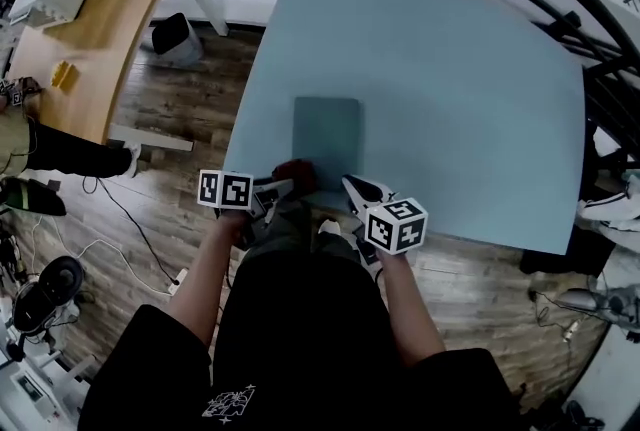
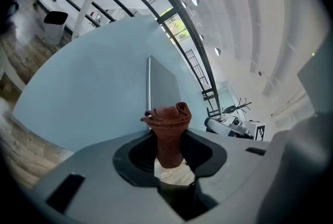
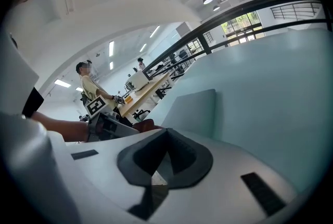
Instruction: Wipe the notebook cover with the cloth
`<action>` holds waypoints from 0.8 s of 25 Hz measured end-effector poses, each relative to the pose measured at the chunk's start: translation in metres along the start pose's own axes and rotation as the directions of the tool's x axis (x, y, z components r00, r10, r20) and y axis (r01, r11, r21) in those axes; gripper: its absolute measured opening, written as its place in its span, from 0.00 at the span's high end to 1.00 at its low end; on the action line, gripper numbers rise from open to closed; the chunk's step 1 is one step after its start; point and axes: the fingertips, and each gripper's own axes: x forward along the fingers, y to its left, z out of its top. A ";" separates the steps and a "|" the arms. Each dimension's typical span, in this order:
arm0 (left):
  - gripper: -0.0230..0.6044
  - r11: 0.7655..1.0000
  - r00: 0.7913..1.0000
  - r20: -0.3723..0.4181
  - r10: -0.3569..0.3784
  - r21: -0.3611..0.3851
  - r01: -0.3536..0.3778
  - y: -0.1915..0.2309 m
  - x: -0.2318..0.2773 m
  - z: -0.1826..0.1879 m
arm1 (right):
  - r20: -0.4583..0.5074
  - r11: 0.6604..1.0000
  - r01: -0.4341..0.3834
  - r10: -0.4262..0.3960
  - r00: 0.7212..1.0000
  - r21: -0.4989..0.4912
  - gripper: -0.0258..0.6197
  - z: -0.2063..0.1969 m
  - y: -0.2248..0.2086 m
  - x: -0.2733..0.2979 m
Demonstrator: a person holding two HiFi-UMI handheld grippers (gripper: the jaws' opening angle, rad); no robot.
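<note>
Left claw [image 2: 169, 147] clamped on the bunched red-brown cloth [image 2: 167, 119], at the near left corner of the grey notebook [image 1: 327, 141], which lies flat on the pale blue tabletop [image 1: 470, 119]. Right claw [image 3: 156, 166] closed, empty, just beside the notebook. Wiping seems about to start; the next move calls for pressing the cloth to the cover and sweeping across.

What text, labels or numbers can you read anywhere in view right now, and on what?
No words or numbers can be read.
White print on the person's black shirt: too blurred to read.
Black-and-white marker cubes on the left tool and right tool: square patterns only, no text.
Grey-blue notebook cover: plain, no title visible.
Reddish-brown cloth: no label visible.
</note>
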 end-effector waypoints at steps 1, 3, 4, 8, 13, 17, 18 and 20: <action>0.76 1.000 1.000 0.009 0.004 -0.005 -0.004 0.002 -0.003 0.001 | -0.003 1.000 -0.005 0.004 1.000 -0.003 0.95 0.000 0.001 0.001; 0.76 1.000 1.000 0.027 0.012 -0.016 -0.012 0.006 -0.010 0.003 | -0.008 1.000 -0.011 0.011 1.000 -0.009 0.95 0.001 0.003 0.004; 0.76 1.000 0.999 0.036 0.017 -0.019 -0.017 0.008 -0.013 0.003 | -0.012 1.000 -0.013 0.013 1.000 -0.011 0.95 0.000 0.004 0.005; 0.76 0.999 0.997 0.074 0.038 -0.028 -0.036 0.013 -0.023 -0.002 | -0.021 0.999 -0.022 0.022 1.000 -0.024 0.95 -0.006 0.010 0.003; 0.76 0.998 0.991 0.123 0.060 -0.039 -0.055 0.016 -0.032 -0.004 | -0.022 0.998 -0.035 0.034 0.999 -0.047 0.95 -0.006 0.014 -0.002; 0.76 0.997 0.984 0.162 0.078 -0.035 -0.073 0.017 -0.042 -0.006 | -0.018 0.997 -0.047 0.046 0.999 -0.062 0.95 -0.006 0.021 -0.005; 0.76 0.996 0.981 0.176 0.083 -0.034 -0.078 0.017 -0.043 -0.007 | -0.013 0.997 -0.049 0.048 0.999 -0.067 0.95 -0.007 0.022 -0.007; 0.76 0.996 0.974 0.209 0.089 -0.029 -0.085 0.015 -0.045 -0.011 | 0.000 0.996 -0.050 0.050 0.999 -0.074 0.95 -0.011 0.021 -0.013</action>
